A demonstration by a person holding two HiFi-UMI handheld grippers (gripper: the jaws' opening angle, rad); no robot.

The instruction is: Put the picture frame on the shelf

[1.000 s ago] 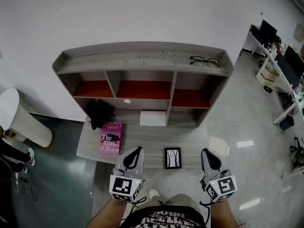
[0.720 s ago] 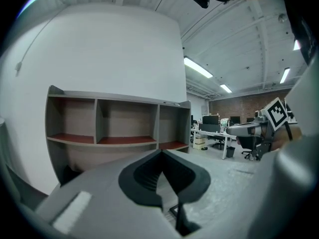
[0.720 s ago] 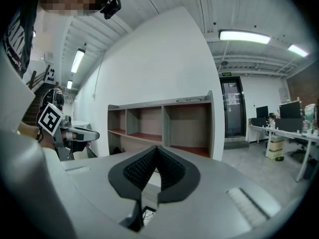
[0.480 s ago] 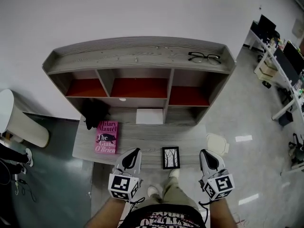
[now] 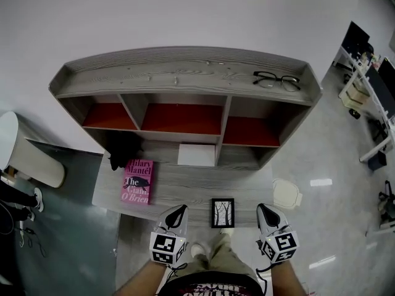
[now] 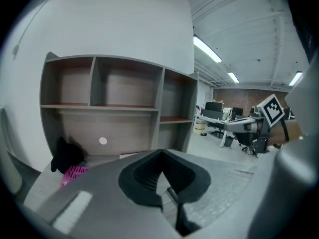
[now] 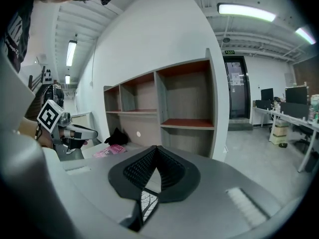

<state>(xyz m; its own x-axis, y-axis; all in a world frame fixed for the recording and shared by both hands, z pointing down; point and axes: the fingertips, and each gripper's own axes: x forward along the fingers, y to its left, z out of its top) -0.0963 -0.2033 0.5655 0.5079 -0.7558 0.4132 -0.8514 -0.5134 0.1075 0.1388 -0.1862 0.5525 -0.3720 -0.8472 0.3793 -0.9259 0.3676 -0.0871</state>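
The picture frame (image 5: 223,213) is small and black, with a drawing of bare trees. It lies flat near the front edge of the grey desk (image 5: 185,190). Behind it stands the grey shelf unit (image 5: 185,73) with red-floored compartments. My left gripper (image 5: 176,214) is to the left of the frame and my right gripper (image 5: 266,212) to its right. Both are shut, hold nothing and are apart from the frame. In the left gripper view the shut jaws (image 6: 160,152) point at the shelf. A slice of the frame (image 7: 147,203) shows below the shut right gripper (image 7: 156,148).
A pink book (image 5: 137,181) lies on the desk's left side beside a black bundle (image 5: 123,150). A white sheet (image 5: 196,155) sits under the middle compartment. Glasses (image 5: 276,80) rest on the shelf top. A pale stool (image 5: 286,194) stands at the desk's right, office desks farther right.
Both grippers have sunk lower in front of the desk and still flank the frame. They stay shut. The picture frame and the book have not moved.
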